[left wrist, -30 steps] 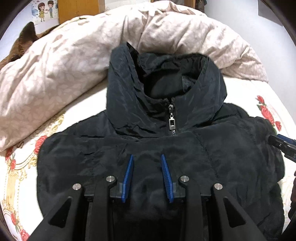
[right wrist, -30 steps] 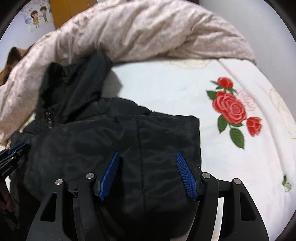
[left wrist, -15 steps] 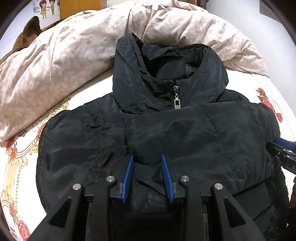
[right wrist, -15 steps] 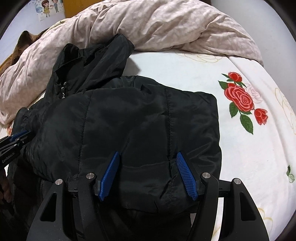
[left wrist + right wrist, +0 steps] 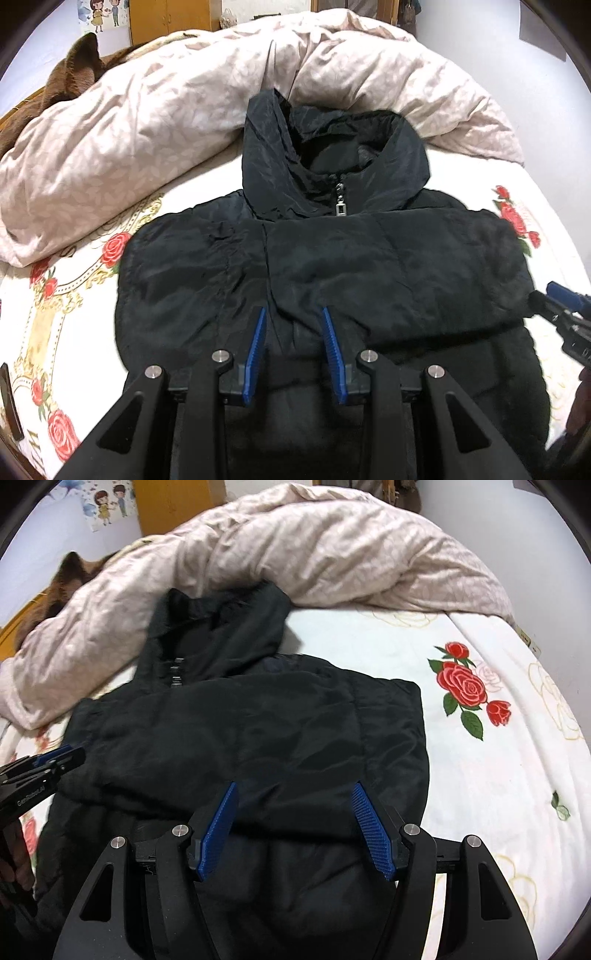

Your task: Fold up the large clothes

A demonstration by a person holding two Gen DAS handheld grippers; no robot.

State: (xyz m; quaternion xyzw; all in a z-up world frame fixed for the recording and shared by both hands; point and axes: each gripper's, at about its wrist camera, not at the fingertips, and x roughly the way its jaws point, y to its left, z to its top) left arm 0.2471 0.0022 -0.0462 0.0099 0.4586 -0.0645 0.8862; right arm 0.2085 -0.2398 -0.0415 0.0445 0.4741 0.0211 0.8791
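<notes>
At the far left edge of the bed (image 5: 92, 280), a brown furry blanket (image 5: 79, 70) pokes up behind the heaped pinkish duvet (image 5: 155, 122), which runs along the whole far side. The bed sheet is white with red roses and gold scrollwork showing on its left side.

The left gripper (image 5: 293, 345) hangs over the near part of the black jacket (image 5: 369, 266). Its blue pads stand a modest way apart with jacket fabric seen in the gap; I cannot tell whether they pinch it or merely hover above it.

The jacket lies in the middle of the bed, front up, with a folded layer over the chest. Its hood (image 5: 332, 158) points toward the far side and rests against the duvet, and a silver zipper pull (image 5: 340, 206) hangs at the collar. The lower part runs toward the near edge, under both tools.

The right gripper (image 5: 295, 830) is above the jacket's right half, jaws spread wide and nothing clamped between them. To its right the sheet lies bare except for a printed rose cluster (image 5: 465, 690) near the right edge.
</notes>
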